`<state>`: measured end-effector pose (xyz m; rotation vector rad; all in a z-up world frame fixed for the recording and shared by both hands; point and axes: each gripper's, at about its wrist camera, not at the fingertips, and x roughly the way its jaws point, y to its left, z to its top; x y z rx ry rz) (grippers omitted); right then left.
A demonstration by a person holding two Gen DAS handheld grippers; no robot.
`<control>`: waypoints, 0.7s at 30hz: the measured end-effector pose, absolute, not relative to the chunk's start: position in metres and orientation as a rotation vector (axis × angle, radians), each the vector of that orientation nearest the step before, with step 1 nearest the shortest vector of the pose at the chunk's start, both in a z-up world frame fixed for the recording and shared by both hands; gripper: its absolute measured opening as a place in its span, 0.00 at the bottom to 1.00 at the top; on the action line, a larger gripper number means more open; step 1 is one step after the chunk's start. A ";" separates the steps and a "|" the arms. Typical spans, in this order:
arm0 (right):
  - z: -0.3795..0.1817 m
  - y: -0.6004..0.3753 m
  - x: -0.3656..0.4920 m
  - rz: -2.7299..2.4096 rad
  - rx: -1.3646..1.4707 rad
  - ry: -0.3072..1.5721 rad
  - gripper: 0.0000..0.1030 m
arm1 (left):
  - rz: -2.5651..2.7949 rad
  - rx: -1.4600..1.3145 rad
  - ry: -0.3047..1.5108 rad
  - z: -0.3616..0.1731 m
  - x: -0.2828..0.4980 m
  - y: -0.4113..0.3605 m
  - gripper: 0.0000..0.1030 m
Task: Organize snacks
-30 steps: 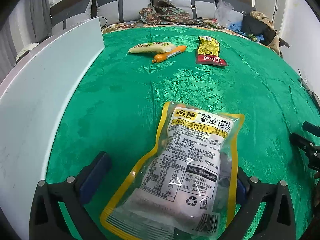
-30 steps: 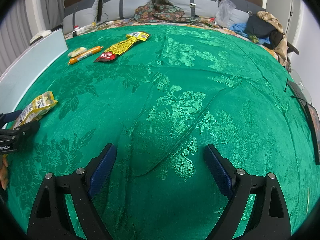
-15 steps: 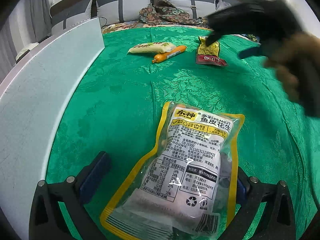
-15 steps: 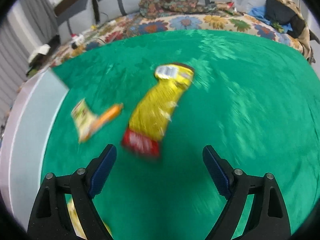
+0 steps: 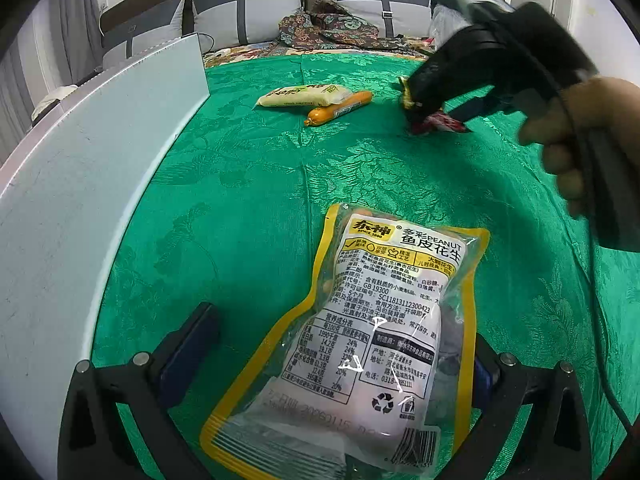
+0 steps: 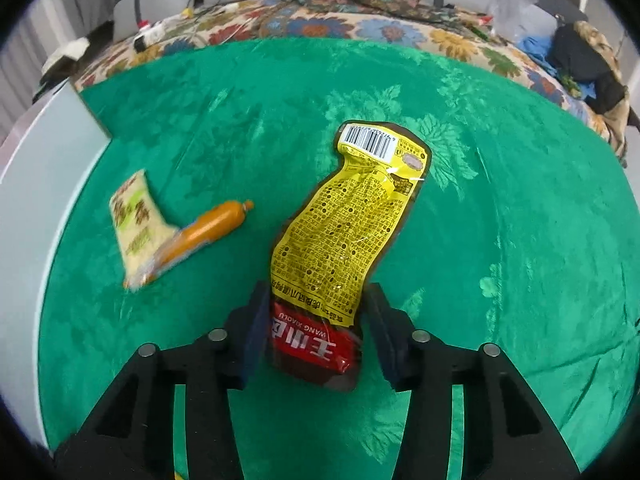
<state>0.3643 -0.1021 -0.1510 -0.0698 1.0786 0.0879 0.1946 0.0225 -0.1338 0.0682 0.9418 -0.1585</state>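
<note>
- Snacks lie scattered on the green cloth (image 6: 500,208), four in all, with no two gathered in a tidy group, so the sorting looks barely begun.
- The right gripper (image 6: 316,328) straddles the red end of the yellow-and-red packet (image 6: 340,232); its jaws are closing, the packet is between them, and a sliver of space shows on each side, so I judge the pads are not pressing yet.
- That packet lies flat on the cloth, barcode end pointing away, not lifted.
- The left gripper (image 5: 332,352) stands wide open around the peanut bag (image 5: 380,320), which lies label-side up between the fingers; the left pad is clearly apart from it, the right pad is hidden behind the bag.
- The orange sausage (image 6: 212,228) and the pale noodle-like packet (image 6: 136,216) rest touching each other near the white board (image 5: 80,208), untouched.
- Left to do, as I judge it: finish the grasp, carry the packet to wherever snacks belong, then the other three. No bin or tray shows in either view.
</note>
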 end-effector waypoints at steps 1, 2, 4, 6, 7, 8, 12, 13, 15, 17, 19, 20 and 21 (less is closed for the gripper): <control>-0.150 -0.105 0.360 0.099 -0.077 1.085 0.46 | -0.159 0.068 0.942 -0.134 0.195 0.023 1.00; -0.149 -0.106 0.359 0.110 -0.082 1.090 0.46 | -0.159 0.068 0.942 -0.134 0.195 0.023 1.00; -0.148 -0.110 0.354 0.138 -0.107 1.106 0.46 | -0.159 0.068 0.942 -0.134 0.194 0.023 1.00; -0.147 -0.114 0.343 0.174 -0.144 1.125 0.46 | -0.159 0.068 0.942 -0.134 0.195 0.023 1.00; -0.147 -0.116 0.336 0.191 -0.160 1.132 0.46 | -0.159 0.068 0.942 -0.134 0.194 0.023 1.00; -0.148 -0.118 0.329 0.206 -0.178 1.138 0.46 | -0.159 0.068 0.942 -0.134 0.195 0.023 1.00; -0.151 -0.132 0.289 0.265 -0.189 1.156 0.46 | -0.159 0.068 0.942 -0.134 0.195 0.023 1.00; -0.153 -0.136 0.278 0.280 -0.181 1.157 0.46 | -0.159 0.068 0.942 -0.134 0.195 0.023 1.00; -0.157 -0.145 0.250 0.306 -0.165 1.149 0.46 | -0.159 0.068 0.941 -0.134 0.195 0.023 1.00; -0.158 -0.152 0.220 0.327 -0.175 1.117 0.46 | -0.159 0.068 0.941 -0.134 0.195 0.023 1.00; -0.160 -0.159 0.187 0.339 -0.186 1.070 0.47 | -0.159 0.068 0.941 -0.134 0.195 0.023 1.00; -0.161 -0.162 0.175 0.340 -0.185 1.048 0.47 | -0.159 0.068 0.941 -0.134 0.195 0.023 1.00; -0.162 -0.166 0.162 0.334 -0.184 1.023 0.47 | -0.159 0.068 0.941 -0.134 0.195 0.023 1.00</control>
